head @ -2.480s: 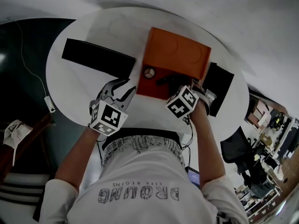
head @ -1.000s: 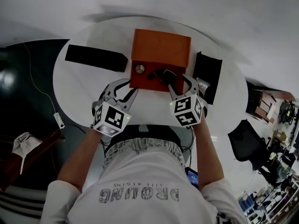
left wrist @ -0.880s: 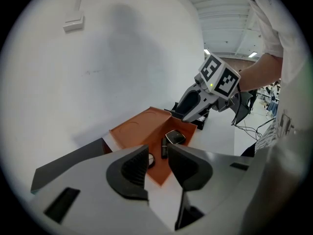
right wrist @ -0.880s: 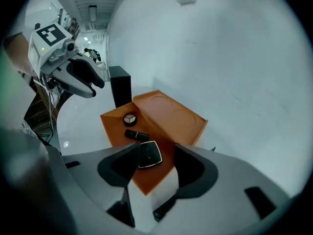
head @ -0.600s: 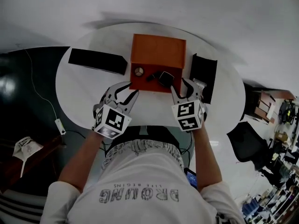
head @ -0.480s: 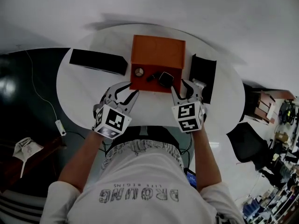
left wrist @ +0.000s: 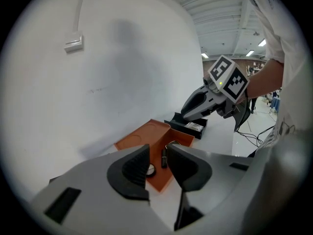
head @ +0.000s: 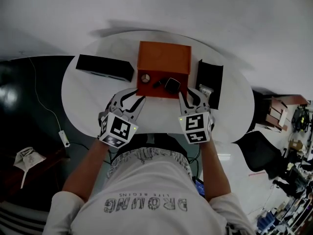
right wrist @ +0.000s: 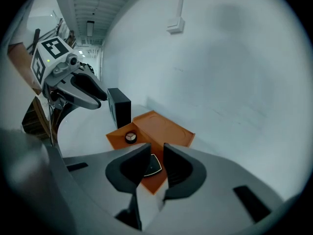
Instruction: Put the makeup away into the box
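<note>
Head view: nearest us, at the near table edge, we see the left gripper (head: 131,97) and right gripper (head: 191,94). Both have their jaws apart with nothing between, and both have just been closing, the right down to a narrow gap. Just past the tips the orange box (head: 150,91) sits on the white table (head: 83,94). It holds a round compact (head: 145,77), a dark stick (head: 157,83) and a square compact (head: 171,85). Its lid (head: 164,58) lies flat behind. A black case (head: 105,67) lies left of the box and a black tray (head: 209,75) right
</note>
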The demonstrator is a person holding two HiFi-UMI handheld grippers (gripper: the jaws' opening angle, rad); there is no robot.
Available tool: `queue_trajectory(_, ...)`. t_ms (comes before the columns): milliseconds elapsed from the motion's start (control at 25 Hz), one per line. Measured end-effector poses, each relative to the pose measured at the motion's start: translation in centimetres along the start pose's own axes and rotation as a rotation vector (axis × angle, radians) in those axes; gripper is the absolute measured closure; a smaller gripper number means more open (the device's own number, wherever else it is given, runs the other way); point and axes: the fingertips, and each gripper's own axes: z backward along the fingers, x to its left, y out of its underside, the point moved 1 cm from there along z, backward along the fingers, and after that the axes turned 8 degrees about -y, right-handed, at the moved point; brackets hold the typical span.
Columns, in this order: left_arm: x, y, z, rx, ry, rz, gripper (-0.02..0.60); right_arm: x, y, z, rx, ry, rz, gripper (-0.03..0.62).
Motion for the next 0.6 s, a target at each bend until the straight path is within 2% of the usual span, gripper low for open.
queue_trajectory(600,-0.9,-3.3,1.0,-0.077,-0.048,0.037,0.495,0.0,-1.5,3.0,-0.075,0.014,0.014,0.582)
